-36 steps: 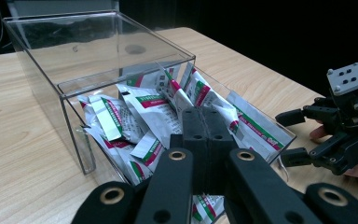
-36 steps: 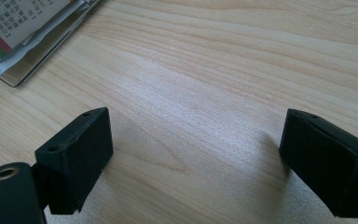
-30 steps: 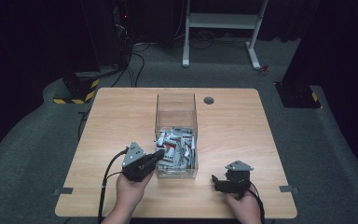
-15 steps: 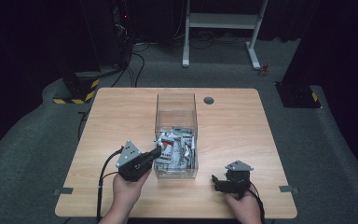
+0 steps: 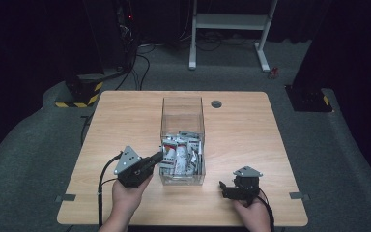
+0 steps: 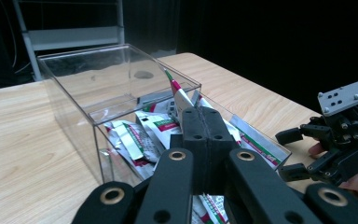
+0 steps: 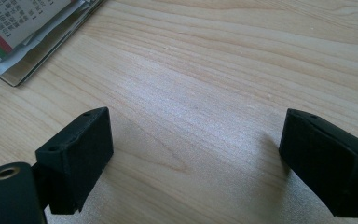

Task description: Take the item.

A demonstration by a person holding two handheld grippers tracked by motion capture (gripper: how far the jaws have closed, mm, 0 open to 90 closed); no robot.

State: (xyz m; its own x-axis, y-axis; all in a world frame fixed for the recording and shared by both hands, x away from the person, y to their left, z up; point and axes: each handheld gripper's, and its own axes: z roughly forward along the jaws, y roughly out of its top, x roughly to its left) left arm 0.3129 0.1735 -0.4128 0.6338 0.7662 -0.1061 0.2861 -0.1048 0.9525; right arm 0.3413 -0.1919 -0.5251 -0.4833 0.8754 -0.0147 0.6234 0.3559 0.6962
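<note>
Left tool [image 6: 200, 126] clamped on packet [image 6: 179, 95] above clear box [image 5: 182, 145]; right tool [image 7: 196, 158] wide open, empty, low over surface [image 5: 251, 130].

White, red and green packets [image 5: 176, 157]

Your tabletop [image 5: 125, 116] is pale wood-grain, smooth with a soft sheen. The box [image 5: 182, 112] in front of you is clear, glossy plastic. The sachets [image 5: 176, 157] inside look like shiny printed foil or paper. Your left gripper [image 6: 204, 126] has matt black pads. Your right gripper [image 5: 224, 189] carries a dull grey metal-looking plate on top.
</note>
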